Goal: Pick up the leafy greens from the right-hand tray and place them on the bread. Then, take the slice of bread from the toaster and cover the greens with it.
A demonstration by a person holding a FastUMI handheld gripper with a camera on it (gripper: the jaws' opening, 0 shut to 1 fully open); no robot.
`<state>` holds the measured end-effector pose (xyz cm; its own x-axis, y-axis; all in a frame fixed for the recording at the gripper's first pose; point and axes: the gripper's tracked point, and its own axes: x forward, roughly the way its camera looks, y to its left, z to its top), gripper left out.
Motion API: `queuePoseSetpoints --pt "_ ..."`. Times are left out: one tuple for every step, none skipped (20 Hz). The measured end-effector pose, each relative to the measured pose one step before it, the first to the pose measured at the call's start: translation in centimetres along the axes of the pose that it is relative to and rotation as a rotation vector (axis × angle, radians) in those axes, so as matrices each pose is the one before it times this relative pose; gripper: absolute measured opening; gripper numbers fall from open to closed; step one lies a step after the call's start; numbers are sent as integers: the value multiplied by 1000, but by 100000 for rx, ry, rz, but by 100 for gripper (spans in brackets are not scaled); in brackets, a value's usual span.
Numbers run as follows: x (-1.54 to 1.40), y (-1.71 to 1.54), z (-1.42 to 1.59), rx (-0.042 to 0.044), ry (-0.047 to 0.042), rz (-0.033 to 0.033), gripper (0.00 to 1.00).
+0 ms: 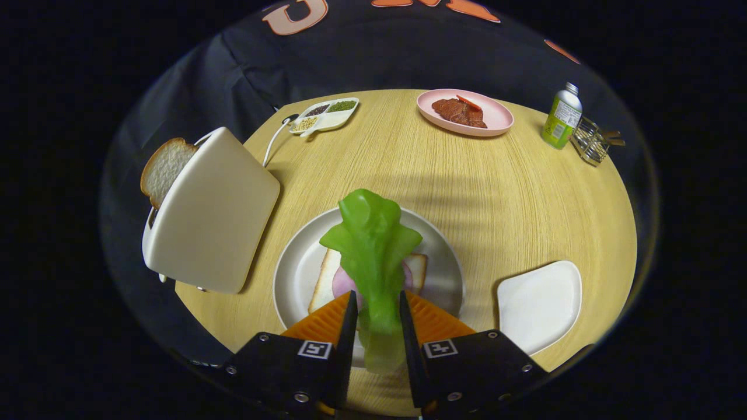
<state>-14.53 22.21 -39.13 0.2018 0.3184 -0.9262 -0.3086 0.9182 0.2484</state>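
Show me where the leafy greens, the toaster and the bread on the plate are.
leafy greens [373, 245]: gripper view, mid-leaf, stalk clamped between the fingers.
toaster [219, 213]: gripper view, broad side wall.
bread on the plate [324, 280]: gripper view, bare corner beside the greens.

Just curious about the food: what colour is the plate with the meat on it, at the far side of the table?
Pale pink; the plate shows best in the gripper view.

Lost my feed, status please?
Gripper shut on leafy greens, above bread on plate. Toaster slice waiting. Nothing blocking.
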Motion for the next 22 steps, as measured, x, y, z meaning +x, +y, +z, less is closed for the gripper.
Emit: queuePoseSetpoints --pt "-192 -38 111 -67 -435 -149 49" --pt "-90 40 163 -166 -960 298 56" --pt "-118 18 298 -202 -1132 347 59" --pt "-96 73 159 -73 -786 594 67" --pt "-53 -13 206 166 -420 86 69" --pt "0 -252 137 -291 -388 -394 75" --pt "-80 -253 329 -426 -1045 -220 78" --pt "-59 -183 87 -109 -79 -641 81" --pt "-232 -13 124 -166 -17 -37 81" --pt "-326 -1 246 -517 -865 -414 82" --pt "-398 129 596 -1371 -2081 -58 82" --pt "-354 290 632 -2358 -3000 -245 84" --pt "-255 258 654 -2729 -2173 -375 84" --pt "-319 517 381 -2072 -799 200 87" --pt "-291 658 629 -1083 -772 506 88" --pt "-510 726 645 -520 -1046 1004 91" --pt "-449 898 964 -327 -1370 1287 92" --pt "-552 937 1040 -193 -1596 1309 93" --pt "-555 955 1123 -180 -1404 1130 93" --pt "-648 925 1188 -376 -1302 1139 94" --pt "-507 920 1246 -568 -1272 702 94" --pt "-417 936 1059 -899 -947 515 94"
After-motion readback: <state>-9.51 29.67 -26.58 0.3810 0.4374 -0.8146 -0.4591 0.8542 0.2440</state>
